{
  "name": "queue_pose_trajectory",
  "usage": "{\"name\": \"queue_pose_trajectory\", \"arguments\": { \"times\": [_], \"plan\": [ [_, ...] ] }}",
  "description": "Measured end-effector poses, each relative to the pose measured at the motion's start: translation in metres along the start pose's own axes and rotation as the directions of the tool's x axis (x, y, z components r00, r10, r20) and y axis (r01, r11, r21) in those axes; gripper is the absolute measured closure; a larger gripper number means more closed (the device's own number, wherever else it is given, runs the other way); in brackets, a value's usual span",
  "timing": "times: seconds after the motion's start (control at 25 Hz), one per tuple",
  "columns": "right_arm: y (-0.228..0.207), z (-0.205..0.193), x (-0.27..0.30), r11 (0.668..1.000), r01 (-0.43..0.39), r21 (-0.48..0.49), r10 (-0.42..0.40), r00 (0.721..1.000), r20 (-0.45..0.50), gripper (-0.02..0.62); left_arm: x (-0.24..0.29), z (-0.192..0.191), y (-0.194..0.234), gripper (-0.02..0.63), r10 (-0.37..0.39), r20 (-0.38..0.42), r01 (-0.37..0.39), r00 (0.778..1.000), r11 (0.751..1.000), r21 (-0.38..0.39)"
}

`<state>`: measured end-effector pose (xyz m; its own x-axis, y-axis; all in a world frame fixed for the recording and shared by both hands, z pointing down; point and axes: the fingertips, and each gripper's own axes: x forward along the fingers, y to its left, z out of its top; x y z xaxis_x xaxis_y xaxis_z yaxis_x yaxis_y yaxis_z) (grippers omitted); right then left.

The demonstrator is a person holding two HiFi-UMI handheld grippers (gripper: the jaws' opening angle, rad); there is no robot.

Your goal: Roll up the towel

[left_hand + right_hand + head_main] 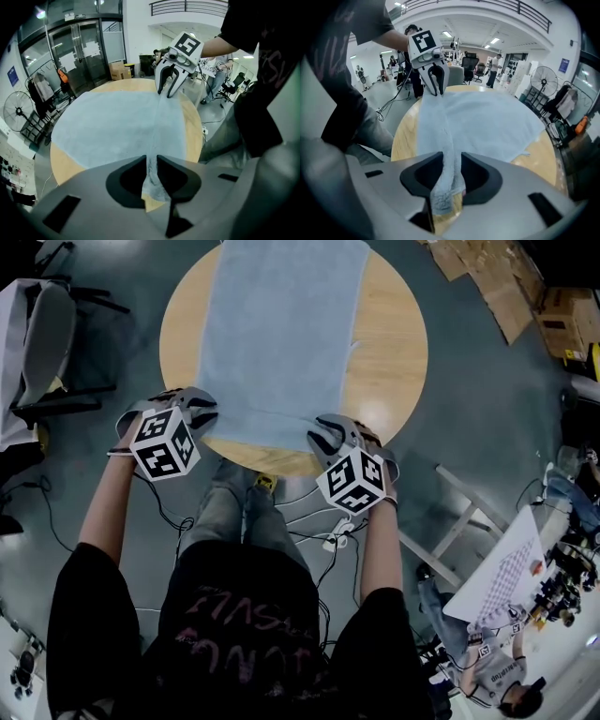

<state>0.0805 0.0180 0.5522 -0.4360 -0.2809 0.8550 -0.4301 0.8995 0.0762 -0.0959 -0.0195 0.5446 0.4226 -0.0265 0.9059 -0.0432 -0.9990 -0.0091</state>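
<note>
Round and wooden, your worktop carries the pale blue towel, which lies spread flat over its middle. The cloth reaches from the far rim to the near rim, with bare wood showing on both sides. The towel's near edge is gathered into a low raised fold that runs straight from one of your tools to the other. Your left hand-held gripper sits at the towel's near left corner, its jaws closed tight on that fold, with a small flap of cloth showing behind the tips. Your right hand-held gripper sits at the near right corner. Its jaws stand a little apart with the thicker ridge of cloth lying between them and a strip of wood visible beside it. Both tools point steeply down over the near rim, your forearms running back from them. Beyond the worktop, cables trail across the grey floor, a chair stands off to your left, and cardboard boxes sit at the far right.
</note>
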Motion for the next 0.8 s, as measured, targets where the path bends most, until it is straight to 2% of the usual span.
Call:
{"name": "queue_pose_trajectory", "arguments": {
  "times": [0.16, 0.32, 0.4, 0.52, 0.68, 0.8],
  "plan": [
    [-0.002, 0.007, -0.028, 0.998, 0.055, -0.009, -0.054, 0.997, 0.051, 0.456, -0.026, 0.009, 0.003, 0.513, 0.067, 0.027, -0.066, 0.997, 0.998, -0.016],
    [0.005, 0.009, -0.055, 0.991, 0.121, -0.049, -0.118, 0.990, 0.073, 0.457, -0.057, 0.011, 0.000, 0.514, 0.173, 0.039, -0.173, 0.984, 0.985, -0.021],
    [0.008, 0.007, -0.063, 0.987, 0.150, -0.054, -0.145, 0.986, 0.081, 0.459, -0.065, 0.011, -0.005, 0.514, 0.201, 0.046, -0.201, 0.978, 0.979, -0.020],
    [0.017, 0.007, -0.065, 0.983, 0.166, -0.079, -0.159, 0.984, 0.086, 0.463, -0.061, 0.012, -0.020, 0.514, 0.194, 0.040, -0.194, 0.980, 0.981, 0.011],
    [0.043, 0.003, -0.041, 0.977, 0.124, -0.173, -0.118, 0.992, 0.045, 0.451, -0.034, 0.019, -0.043, 0.500, 0.181, 0.016, -0.182, 0.983, 0.979, 0.089],
    [0.042, -0.003, -0.014, 0.977, 0.101, -0.189, -0.103, 0.995, 0.002, 0.422, -0.012, 0.007, -0.046, 0.427, 0.169, -0.052, -0.160, 0.984, 0.976, 0.147]
  ]
}}
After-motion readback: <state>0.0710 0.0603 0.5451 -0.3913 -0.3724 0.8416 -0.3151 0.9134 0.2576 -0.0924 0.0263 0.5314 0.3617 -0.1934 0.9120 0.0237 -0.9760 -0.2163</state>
